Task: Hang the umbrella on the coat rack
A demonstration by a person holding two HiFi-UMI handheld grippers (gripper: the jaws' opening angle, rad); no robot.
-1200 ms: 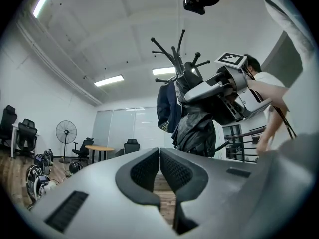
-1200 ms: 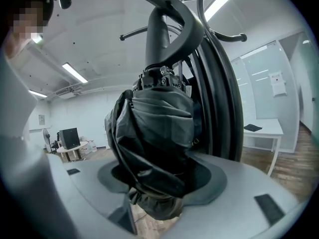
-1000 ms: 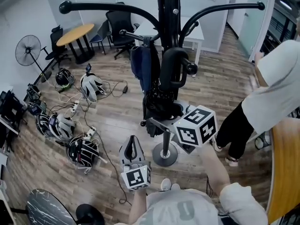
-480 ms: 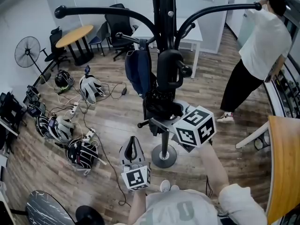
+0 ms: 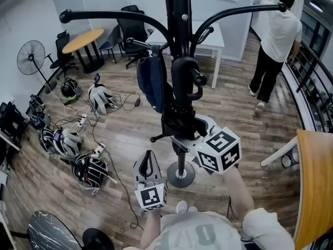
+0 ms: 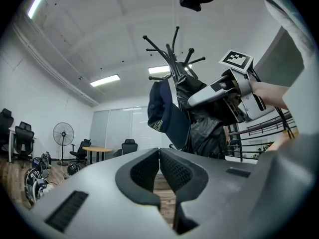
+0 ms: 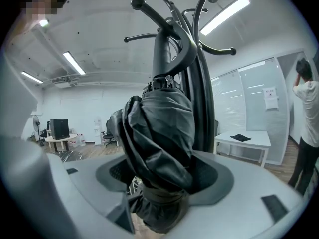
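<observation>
We judge the release step: our right tongs [image 7: 164, 183] are opening around the folded umbrella [image 7: 159, 128], seemingly hooked on the coat rack [image 5: 179, 4] above, left tongs [image 6: 159, 157] pinched empty, so withdrawing gently comes next.

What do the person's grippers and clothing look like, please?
The left gripper and right gripper are light grey plastic with dark ribbed pads and white cubes bearing black square markers. The right's jaws are opening, the umbrella between them. The person's top is pale.
</observation>
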